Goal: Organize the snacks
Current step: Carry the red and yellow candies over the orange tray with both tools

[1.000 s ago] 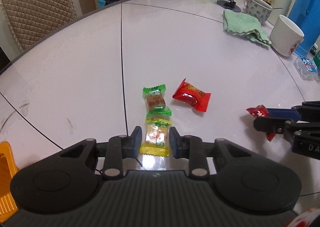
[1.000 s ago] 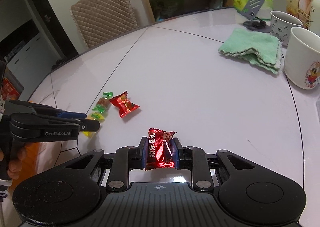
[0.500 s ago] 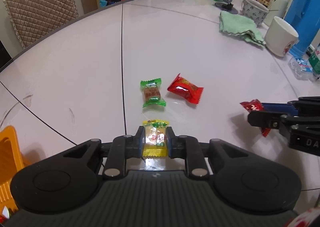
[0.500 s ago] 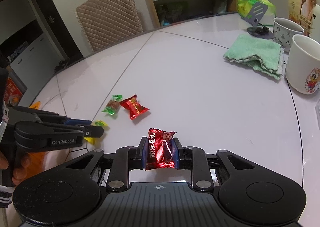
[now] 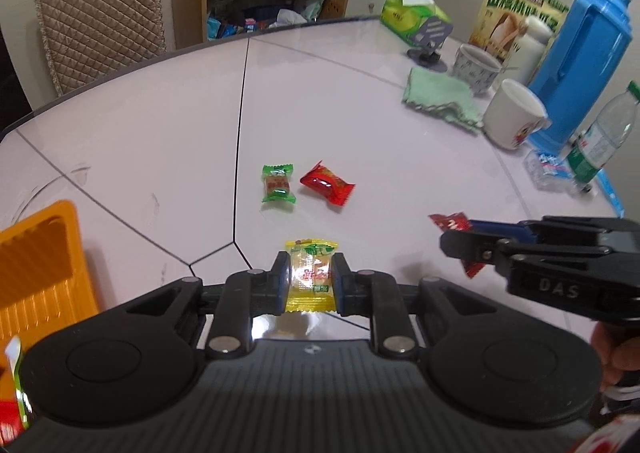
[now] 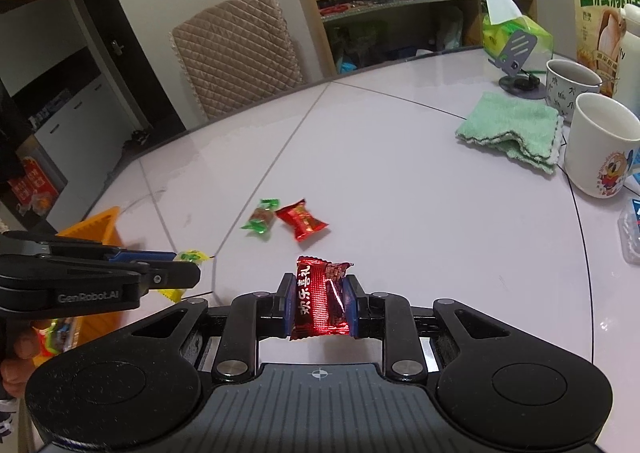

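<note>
My left gripper (image 5: 311, 277) is shut on a yellow candy (image 5: 310, 273) and holds it above the white table. My right gripper (image 6: 318, 303) is shut on a dark red candy (image 6: 320, 299), also held above the table. A green candy (image 5: 278, 183) and a bright red candy (image 5: 327, 184) lie side by side on the table ahead; they also show in the right wrist view, green candy (image 6: 261, 215), red candy (image 6: 302, 219). An orange basket (image 5: 36, 257) stands at the left; in the right wrist view the basket (image 6: 94, 231) is behind the left gripper (image 6: 188, 267).
A green cloth (image 5: 440, 99), two mugs (image 5: 514, 115), a blue jug (image 5: 580, 65), a water bottle (image 5: 600, 141), a tissue pack and a snack box stand along the table's right side. A padded chair (image 5: 100, 1) is beyond the far edge.
My left gripper closed on the yellow candy, lifted it and pulled back from the two candies. The orange basket came further into view. My right gripper kept holding its dark red candy.
</note>
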`<state>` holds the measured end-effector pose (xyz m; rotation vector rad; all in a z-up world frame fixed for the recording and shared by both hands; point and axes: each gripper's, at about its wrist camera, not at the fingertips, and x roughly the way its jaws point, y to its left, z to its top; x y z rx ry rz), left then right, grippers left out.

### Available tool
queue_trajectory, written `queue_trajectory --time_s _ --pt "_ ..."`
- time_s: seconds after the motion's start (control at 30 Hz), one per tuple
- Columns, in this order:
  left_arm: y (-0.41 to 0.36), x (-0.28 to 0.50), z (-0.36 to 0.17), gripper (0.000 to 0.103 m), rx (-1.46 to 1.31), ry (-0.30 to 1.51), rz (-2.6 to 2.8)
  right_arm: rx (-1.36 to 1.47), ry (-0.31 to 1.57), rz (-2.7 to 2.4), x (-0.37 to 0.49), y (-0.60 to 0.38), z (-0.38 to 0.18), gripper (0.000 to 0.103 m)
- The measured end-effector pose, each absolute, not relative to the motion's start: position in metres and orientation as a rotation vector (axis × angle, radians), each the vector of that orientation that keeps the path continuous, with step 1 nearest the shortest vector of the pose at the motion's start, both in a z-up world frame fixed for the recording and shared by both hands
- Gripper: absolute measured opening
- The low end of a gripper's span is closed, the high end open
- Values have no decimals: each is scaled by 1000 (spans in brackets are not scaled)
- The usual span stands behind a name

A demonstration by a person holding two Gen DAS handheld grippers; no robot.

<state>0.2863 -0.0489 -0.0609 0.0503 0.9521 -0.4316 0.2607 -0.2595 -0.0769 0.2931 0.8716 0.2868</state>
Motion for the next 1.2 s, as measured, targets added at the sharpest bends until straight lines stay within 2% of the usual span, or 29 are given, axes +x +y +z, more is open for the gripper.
queue_trajectory --time_s 0.4,0.87,1.2 --pt "-10 214 -24 19 -16 906 -396 289 863 370 208 -237 -44 25" --pt "43 135 -14 19 -73 924 -280 259 888 549 151 -192 -26 25" --pt "90 107 -8 19 -119 911 -162 215 909 687 136 -145 -25 25"
